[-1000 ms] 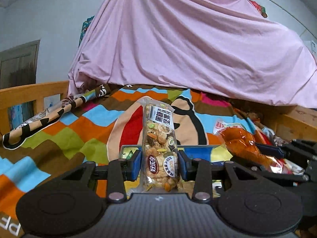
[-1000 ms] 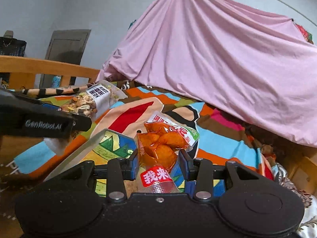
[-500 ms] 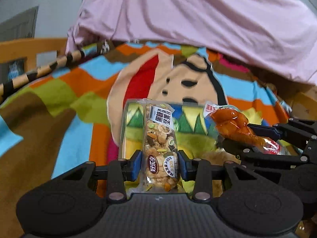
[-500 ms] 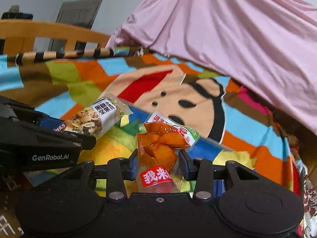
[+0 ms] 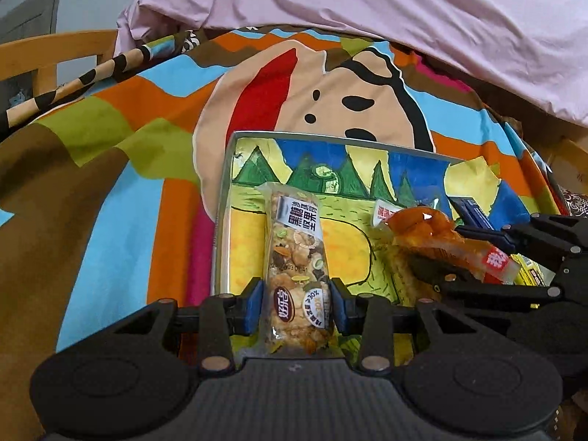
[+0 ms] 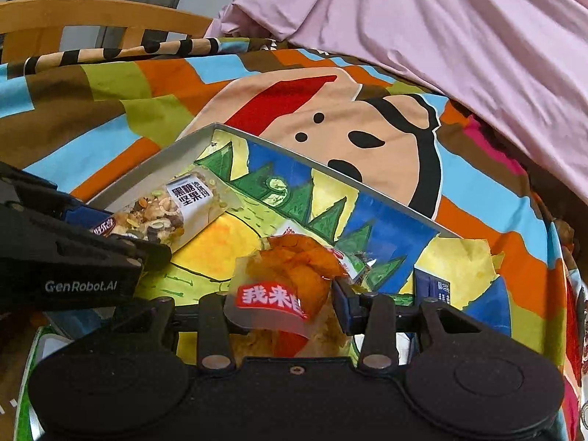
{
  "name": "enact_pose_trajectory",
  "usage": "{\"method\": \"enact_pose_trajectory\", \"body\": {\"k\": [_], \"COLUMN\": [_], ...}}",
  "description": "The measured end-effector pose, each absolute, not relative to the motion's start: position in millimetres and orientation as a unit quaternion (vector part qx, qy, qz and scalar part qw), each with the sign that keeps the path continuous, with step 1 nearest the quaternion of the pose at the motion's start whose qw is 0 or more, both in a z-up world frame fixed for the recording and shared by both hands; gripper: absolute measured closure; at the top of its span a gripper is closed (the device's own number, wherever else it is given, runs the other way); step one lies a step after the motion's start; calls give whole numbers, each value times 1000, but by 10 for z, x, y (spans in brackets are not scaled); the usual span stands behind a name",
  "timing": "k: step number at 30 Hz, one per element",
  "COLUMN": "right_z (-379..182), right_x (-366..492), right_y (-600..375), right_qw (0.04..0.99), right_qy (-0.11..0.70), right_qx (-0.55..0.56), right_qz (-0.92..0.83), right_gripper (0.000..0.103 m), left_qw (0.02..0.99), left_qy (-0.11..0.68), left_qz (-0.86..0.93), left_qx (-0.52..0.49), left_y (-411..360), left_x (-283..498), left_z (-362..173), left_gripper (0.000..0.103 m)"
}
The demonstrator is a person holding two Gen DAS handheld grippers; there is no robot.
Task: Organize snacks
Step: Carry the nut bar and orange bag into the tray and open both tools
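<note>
My left gripper [image 5: 296, 303] is shut on a clear nut-bar packet [image 5: 296, 257] with a white label, held over the painted tray [image 5: 223, 198]; the packet also shows in the right wrist view [image 6: 161, 213]. My right gripper [image 6: 284, 307] holds an orange snack packet [image 6: 290, 279] with a red label; its jaws look wider than before and the packet sags to the left between them. The same packet shows in the left wrist view [image 5: 437, 235], low over the tray [image 6: 191, 139].
A dark blue small box [image 6: 431, 288] lies in the tray's right part. The tray rests on a colourful cartoon bedspread [image 5: 110, 139]. A pink sheet [image 5: 367, 7] drapes behind. A wooden bed rail [image 6: 92, 14] runs at the left.
Both grippers have tilted down and lowered over the tray with their packets. The right jaws have widened and the orange packet has tipped to the left.
</note>
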State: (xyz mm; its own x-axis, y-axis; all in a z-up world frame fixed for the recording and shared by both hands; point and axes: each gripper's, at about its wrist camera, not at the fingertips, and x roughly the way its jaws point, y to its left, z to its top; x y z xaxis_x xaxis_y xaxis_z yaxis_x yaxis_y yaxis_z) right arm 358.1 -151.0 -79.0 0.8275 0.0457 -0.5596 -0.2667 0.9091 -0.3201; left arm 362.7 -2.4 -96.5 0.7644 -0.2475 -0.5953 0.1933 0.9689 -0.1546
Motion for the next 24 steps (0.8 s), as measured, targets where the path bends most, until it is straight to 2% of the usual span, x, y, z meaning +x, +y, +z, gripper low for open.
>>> {"method": "enact_pose_trajectory", "body": {"k": [4,6,9,12,16,20,22,24], "right_z": [-751,-713,-653,-568,-419,-279,-217,-154], "right_x": [3568,3536,3475,3374,3145,2885,2760,2623], "right_y": [-1545,-1576,-1637,-1725,-1855,-1983,-2042,-2108], "right_qw": [938,941,945,951,962,970,973,977], "right_qy": [281,278,275,266,240,214,203,190], "right_qx": [-186,-174,-156,-127,-88,-61,-53,-45], "right_qz": [84,82,83,89,95,94,93,92], "right_gripper": [56,44,40,29,22,16,13,7], "left_qw": [937,935,937,941,949,959,964,969], "left_qy": [325,327,322,313,289,266,253,236], "left_qz": [-121,-123,-123,-115,-108,-95,-82,-66], "left_qx": [-47,-56,-62,-66,-61,-31,-19,-10], "left_y": [-27,2,41,78,95,40,8,-22], "left_x": [3617,3608,3578,3512,3348,3138,3012,2876], "left_z": [-963,-947,-897,-819,-676,-513,-436,-358], "left_gripper": [58,54,47,33,18,12,4,1]}}
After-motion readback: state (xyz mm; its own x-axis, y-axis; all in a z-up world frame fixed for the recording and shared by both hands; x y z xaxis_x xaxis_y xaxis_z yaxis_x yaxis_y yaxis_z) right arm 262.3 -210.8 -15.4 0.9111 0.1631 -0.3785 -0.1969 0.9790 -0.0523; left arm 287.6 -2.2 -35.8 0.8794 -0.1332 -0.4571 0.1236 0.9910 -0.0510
